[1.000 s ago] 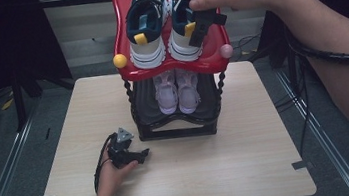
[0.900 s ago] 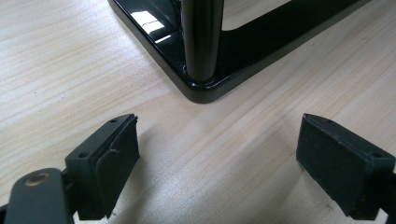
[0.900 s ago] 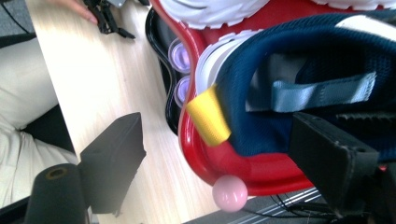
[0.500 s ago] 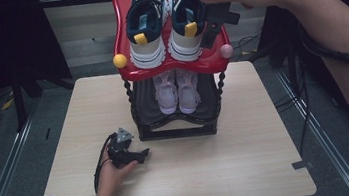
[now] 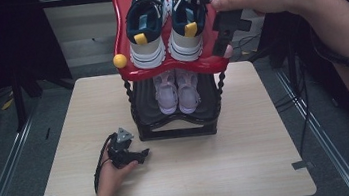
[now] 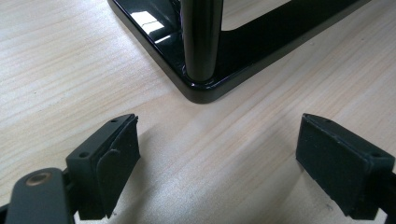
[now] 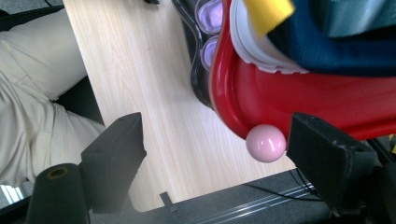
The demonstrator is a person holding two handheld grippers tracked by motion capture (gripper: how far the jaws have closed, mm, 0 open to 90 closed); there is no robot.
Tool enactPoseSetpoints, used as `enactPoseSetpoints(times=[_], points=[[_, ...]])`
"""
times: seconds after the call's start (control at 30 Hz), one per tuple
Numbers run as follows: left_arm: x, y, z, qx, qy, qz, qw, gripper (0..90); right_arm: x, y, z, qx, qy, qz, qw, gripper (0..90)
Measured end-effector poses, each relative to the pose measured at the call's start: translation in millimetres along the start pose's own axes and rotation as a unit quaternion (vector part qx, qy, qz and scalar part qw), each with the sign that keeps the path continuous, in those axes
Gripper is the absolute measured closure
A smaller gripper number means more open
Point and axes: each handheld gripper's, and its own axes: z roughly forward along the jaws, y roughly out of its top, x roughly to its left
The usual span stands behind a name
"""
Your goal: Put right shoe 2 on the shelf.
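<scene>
Beside the red tray (image 7: 299,100), right gripper (image 7: 219,154) spread wide — empty; left gripper (image 6: 215,158) released — on table (image 6: 65,60).

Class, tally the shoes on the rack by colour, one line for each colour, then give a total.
Navy and white shoes, top red shelf: 2
Pale lilac shoes, lower black shelf: 2
Total: 4

Pale lilac sneakers (image 5: 177,90) on the lower black shelf; yellow knob (image 5: 119,61).
</scene>
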Motion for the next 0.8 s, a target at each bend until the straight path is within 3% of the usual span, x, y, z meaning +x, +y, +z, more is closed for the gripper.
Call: enactPoseSetpoints(times=[0.33, 0.8], points=[[-0.2, 0.0, 0.1, -0.001, 0.0, -0.001, 1.0, 13.0, 2.1, -9.7, -1.2, 0.022, 0.004, -0.003, 0.9997, 18.9], [-0.1, 0.0, 0.0, 0.0, 0.0, 0.0, 1.0, 13.0, 12.0, -22.3, 2.1, 0.026, 0.011, 0.0, 0.9996, 19.2]])
